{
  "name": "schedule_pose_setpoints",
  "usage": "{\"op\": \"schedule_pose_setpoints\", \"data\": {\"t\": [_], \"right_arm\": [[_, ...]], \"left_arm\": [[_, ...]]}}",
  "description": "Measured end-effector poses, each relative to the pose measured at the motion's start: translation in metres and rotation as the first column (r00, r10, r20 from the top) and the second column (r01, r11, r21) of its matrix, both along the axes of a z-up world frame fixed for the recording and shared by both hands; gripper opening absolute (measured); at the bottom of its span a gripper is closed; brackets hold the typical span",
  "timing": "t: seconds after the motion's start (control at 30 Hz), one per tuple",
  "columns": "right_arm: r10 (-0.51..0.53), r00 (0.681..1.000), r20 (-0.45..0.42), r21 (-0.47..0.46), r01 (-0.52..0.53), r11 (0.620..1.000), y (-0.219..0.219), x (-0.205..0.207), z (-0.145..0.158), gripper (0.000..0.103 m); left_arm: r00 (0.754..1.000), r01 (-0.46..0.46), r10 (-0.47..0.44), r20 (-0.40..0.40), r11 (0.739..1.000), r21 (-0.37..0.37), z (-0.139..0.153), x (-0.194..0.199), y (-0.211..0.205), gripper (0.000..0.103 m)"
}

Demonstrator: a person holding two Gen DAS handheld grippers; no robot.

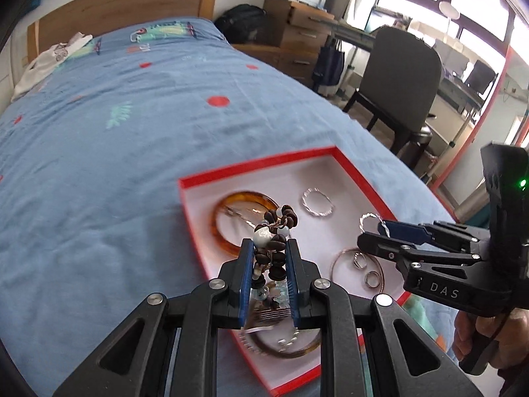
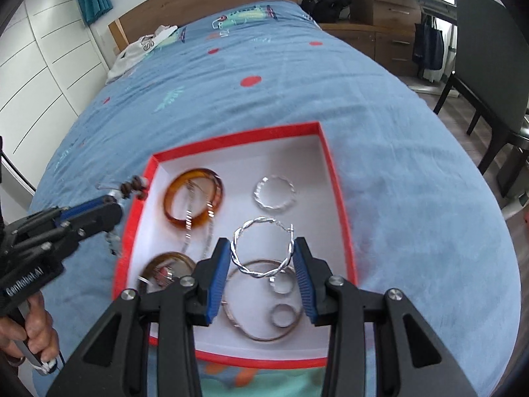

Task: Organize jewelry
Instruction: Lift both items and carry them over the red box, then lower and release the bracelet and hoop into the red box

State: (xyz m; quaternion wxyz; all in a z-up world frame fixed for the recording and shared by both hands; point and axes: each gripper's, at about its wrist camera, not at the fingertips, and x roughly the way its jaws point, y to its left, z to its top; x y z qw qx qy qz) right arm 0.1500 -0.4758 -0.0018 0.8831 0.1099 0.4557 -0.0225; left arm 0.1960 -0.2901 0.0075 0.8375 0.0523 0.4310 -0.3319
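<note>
"DAS" in white on right gripper body, right of frame. "GenRobot.AI" on left gripper body, lower left.

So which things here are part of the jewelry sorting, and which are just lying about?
Part of the job:
- red box
- bead bracelet in left gripper
- twisted hoop in right gripper
- amber bangle
- silver ring

Lying about:
- white clothes
- backpack
- chair

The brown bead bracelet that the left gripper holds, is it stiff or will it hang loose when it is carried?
The bead bracelet probably hangs loose: beads bunch above the left gripper and more dangle below its pads. Being strung beads, it may swing and catch on the red box rim. Its round beads look glossy, so it could slip.
</note>
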Motion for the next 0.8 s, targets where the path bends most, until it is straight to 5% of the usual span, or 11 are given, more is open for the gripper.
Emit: {"op": "schedule_pose_setpoints", "data": {"t": [0.8], "right_arm": [[0.180, 0.979, -0.090, -0.117, -0.190, 0.975, 0.009, 0.013, -0.028, 0.038]], "left_arm": [[0.999, -0.013, 0.016, -0.045, 0.997, 0.079, -0.047, -0.001, -0.021, 0.020]]}}
